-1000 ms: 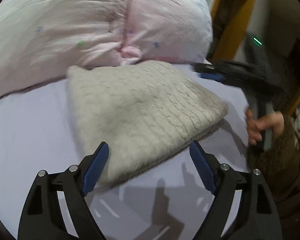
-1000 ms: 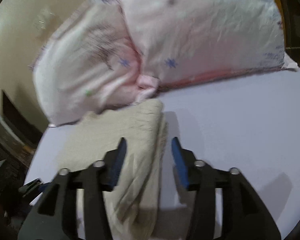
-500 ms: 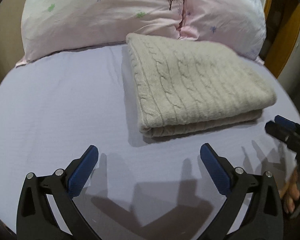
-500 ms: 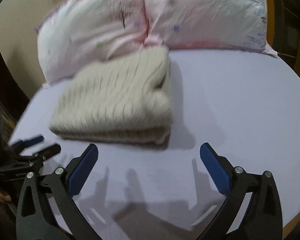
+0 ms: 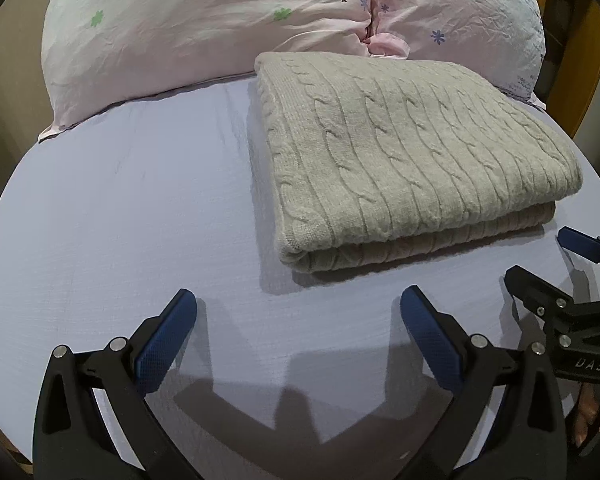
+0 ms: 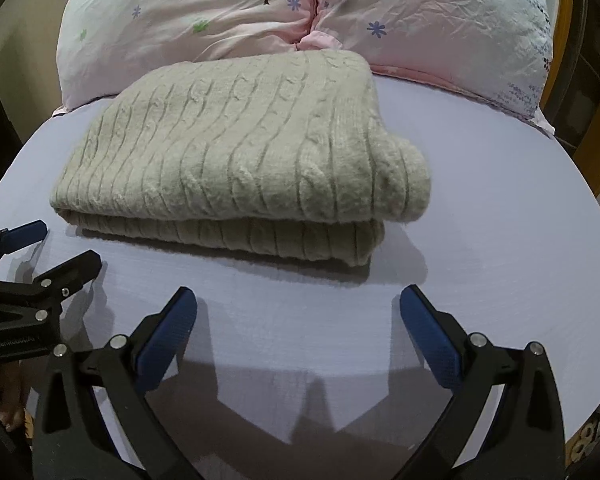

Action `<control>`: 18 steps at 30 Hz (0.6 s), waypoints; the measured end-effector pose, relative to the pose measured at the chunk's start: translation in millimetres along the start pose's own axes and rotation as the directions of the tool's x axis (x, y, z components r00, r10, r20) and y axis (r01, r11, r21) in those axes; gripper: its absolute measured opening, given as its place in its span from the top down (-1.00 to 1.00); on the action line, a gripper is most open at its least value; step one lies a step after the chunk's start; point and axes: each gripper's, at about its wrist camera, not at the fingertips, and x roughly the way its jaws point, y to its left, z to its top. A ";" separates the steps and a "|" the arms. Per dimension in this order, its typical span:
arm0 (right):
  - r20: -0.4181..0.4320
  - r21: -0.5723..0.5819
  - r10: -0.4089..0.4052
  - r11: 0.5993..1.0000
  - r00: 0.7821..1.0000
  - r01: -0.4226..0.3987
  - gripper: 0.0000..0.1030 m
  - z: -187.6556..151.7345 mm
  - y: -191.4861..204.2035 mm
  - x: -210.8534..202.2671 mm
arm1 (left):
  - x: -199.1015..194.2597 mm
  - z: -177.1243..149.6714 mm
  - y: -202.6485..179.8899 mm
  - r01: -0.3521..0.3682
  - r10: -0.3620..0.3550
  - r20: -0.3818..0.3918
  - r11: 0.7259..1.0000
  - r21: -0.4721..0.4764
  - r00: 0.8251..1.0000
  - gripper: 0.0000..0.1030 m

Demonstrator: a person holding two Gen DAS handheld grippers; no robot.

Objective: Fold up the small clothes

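A beige cable-knit sweater [image 5: 404, 152] lies folded flat in a neat rectangle on the lavender bed sheet [image 5: 132, 208]. It also shows in the right wrist view [image 6: 240, 152]. My left gripper [image 5: 298, 312] is open and empty, hovering over the sheet in front of the sweater's near left corner. My right gripper [image 6: 298, 312] is open and empty, in front of the sweater's near right edge. The right gripper also shows at the right edge of the left wrist view [image 5: 552, 268], and the left gripper at the left edge of the right wrist view [image 6: 48, 252]. Neither gripper touches the sweater.
Two pink floral pillows [image 5: 228, 20] lie behind the sweater at the head of the bed, also in the right wrist view [image 6: 440, 20]. A wooden bed frame [image 5: 580, 92] stands at the right. Bare sheet [image 6: 480, 220] lies left and right of the sweater.
Both grippers have pulled back from the sweater toward the near edge of the bed. The right gripper opened wide. The folded sweater stays where it lay.
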 end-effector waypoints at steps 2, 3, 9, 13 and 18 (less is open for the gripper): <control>0.002 0.001 -0.001 1.000 1.000 0.001 -0.96 0.7 -1.7 0.1 | 0.1 0.3 0.5 0.000 0.000 0.000 1.000 0.002 1.000 -0.97; 0.002 0.001 -0.001 1.000 1.000 0.001 -0.96 0.8 -2.3 0.0 | 0.0 0.3 0.5 0.000 0.000 0.000 1.000 0.002 1.000 -0.97; 0.001 0.000 -0.003 1.000 1.000 0.003 -0.96 0.6 -0.7 -0.1 | 0.0 0.5 0.5 0.000 0.000 -0.001 1.000 0.002 1.000 -0.97; 0.001 0.001 -0.003 1.000 1.000 0.003 -0.96 0.4 -0.4 0.0 | -0.2 0.4 0.3 -0.001 0.001 -0.001 1.000 0.002 1.000 -0.97; 0.001 0.001 -0.003 1.000 1.000 0.003 -0.96 0.1 -0.8 0.1 | -0.3 0.4 -0.2 -0.001 0.001 -0.001 1.000 0.001 1.000 -0.97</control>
